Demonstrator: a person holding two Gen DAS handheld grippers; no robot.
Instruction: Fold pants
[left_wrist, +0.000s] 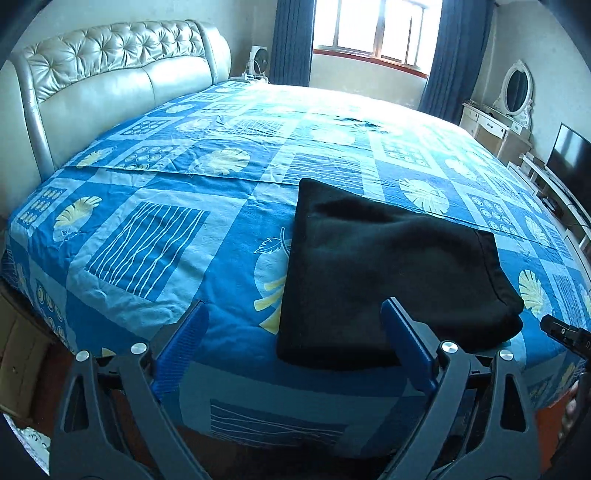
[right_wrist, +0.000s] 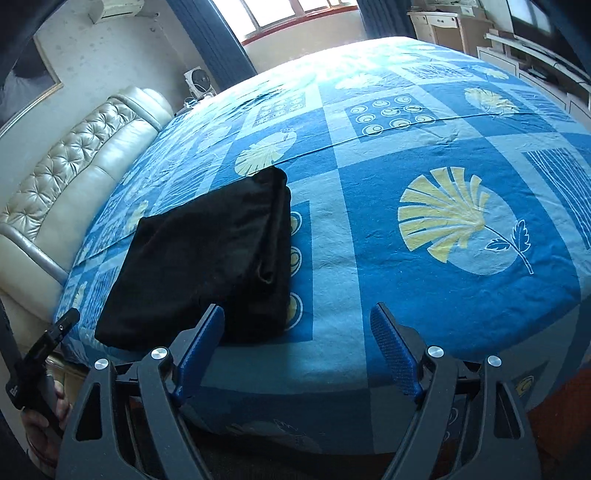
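Black pants (left_wrist: 384, 273) lie folded into a thick rectangle on the blue patterned bedspread (left_wrist: 177, 229), near the bed's front edge. My left gripper (left_wrist: 295, 314) hangs open above that edge, its blue right pad just in front of the pants' near side, with nothing between the fingers. In the right wrist view the same folded pants (right_wrist: 207, 258) sit left of centre, stacked layers showing along their right side. My right gripper (right_wrist: 299, 317) is open over the bedspread (right_wrist: 443, 155), to the right of the pants and clear of them.
A padded cream headboard (left_wrist: 110, 74) runs along the left. A window (left_wrist: 376, 29) with blue curtains is at the back. A white dresser with mirror (left_wrist: 513, 99) and a TV (left_wrist: 569, 151) stand on the right. The other gripper's tip (left_wrist: 565, 332) shows at right; a hand holds it (right_wrist: 40, 369).
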